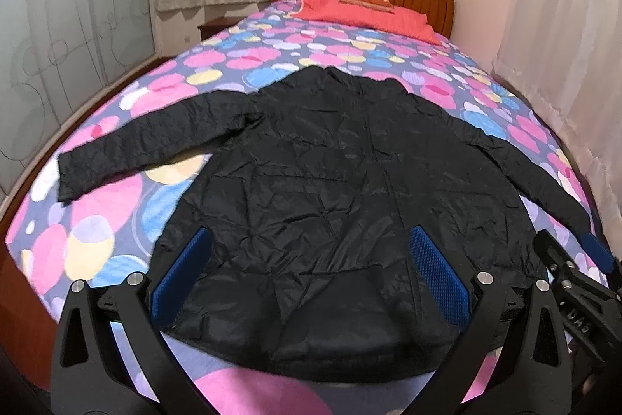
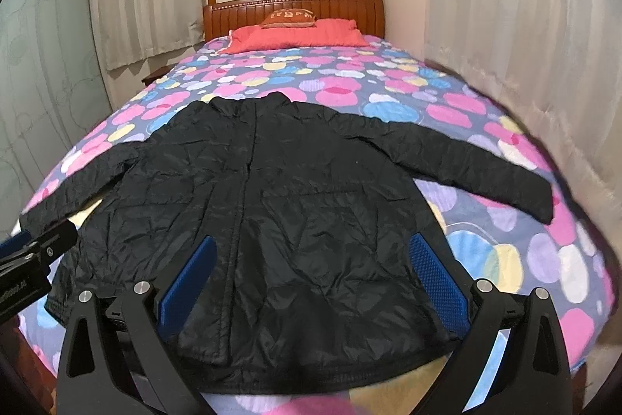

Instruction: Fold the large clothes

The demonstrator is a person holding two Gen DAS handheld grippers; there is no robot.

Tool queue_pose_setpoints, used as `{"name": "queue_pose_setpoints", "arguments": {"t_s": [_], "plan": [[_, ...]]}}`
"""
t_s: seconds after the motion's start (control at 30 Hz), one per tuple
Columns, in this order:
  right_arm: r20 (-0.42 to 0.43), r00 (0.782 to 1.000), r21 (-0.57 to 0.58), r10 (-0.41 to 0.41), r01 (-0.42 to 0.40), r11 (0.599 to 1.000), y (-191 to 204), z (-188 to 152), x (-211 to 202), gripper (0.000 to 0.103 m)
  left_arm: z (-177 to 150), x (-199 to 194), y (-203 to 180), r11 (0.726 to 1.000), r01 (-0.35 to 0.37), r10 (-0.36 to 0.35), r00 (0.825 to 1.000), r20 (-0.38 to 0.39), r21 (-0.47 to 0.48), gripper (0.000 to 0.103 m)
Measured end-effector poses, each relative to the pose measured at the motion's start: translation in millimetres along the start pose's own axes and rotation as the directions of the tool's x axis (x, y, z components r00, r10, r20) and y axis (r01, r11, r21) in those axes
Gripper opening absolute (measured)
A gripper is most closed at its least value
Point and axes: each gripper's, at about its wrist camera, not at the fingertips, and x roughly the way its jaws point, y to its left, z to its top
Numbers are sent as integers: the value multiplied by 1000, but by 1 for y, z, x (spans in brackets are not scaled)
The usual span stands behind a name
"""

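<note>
A black quilted jacket (image 1: 330, 189) lies flat and face up on the bed, both sleeves spread out to the sides, its hem toward me. My left gripper (image 1: 311, 275) hangs open above the lower left part of the jacket, nothing between its blue pads. In the right wrist view the same jacket (image 2: 295, 212) fills the middle, and my right gripper (image 2: 311, 275) is open above its lower right part. The right gripper (image 1: 575, 282) also shows at the right edge of the left wrist view; the left gripper (image 2: 23, 255) shows at the left edge of the right wrist view.
The bed (image 1: 97, 251) has a quilt with pink, blue and yellow circles. A red pillow (image 2: 295, 34) with a small brown cushion (image 2: 287, 18) lies by the wooden headboard (image 2: 295, 10). Curtains (image 2: 525, 65) hang on the right, a glass sliding door (image 1: 58, 45) on the left.
</note>
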Motion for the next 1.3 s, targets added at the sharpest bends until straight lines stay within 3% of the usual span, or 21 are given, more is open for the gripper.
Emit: {"name": "queue_pose_setpoints", "arguments": {"t_s": [0.17,0.27,0.37,0.43,0.47,0.5,0.73,0.83,0.9,0.97,1.07,1.17,1.23,1.3], "plan": [[-31,999,152,-19,23,988,-66,11,41,98,19,38,20,998,-33,30,999,-45,-62,101],[-36,998,313,-51,60,948,-131,14,69,98,37,69,44,990,-78,68,995,-78,-121,101],[-42,994,464,-102,110,879,-198,13,93,97,44,95,72,967,-160,139,983,-117,-197,101],[-50,986,530,-156,159,833,-238,10,106,81,47,110,92,946,-227,196,970,-147,-232,101],[-58,983,552,-174,177,815,-250,11,112,63,49,117,99,938,-247,213,964,-157,-244,101],[-71,978,583,-197,201,787,-268,8,118,59,50,123,108,925,-275,236,956,-173,-262,101],[-35,987,819,-156,117,561,-341,-20,144,59,50,143,152,854,-351,273,931,-244,-384,101],[-29,985,860,-172,112,498,-355,-27,151,60,46,145,158,832,-386,302,917,-260,-398,101],[29,981,893,-193,61,445,-367,-33,154,60,41,146,161,820,-407,316,908,-275,-403,101],[64,974,908,-219,34,418,-373,-36,152,60,39,151,165,814,-415,319,904,-285,-407,101],[61,963,902,-261,59,429,-379,-29,156,56,37,152,164,809,-428,329,898,-292,-403,101],[22,961,879,-275,112,464,-382,-23,161,23,37,155,161,812,-433,335,895,-296,-391,101],[10,962,869,-274,127,478,-380,-19,159,16,37,154,160,815,-433,338,895,-293,-384,101],[36,955,824,-293,137,550,-366,4,153,14,39,155,160,817,-434,341,894,-289,-379,101]]}}
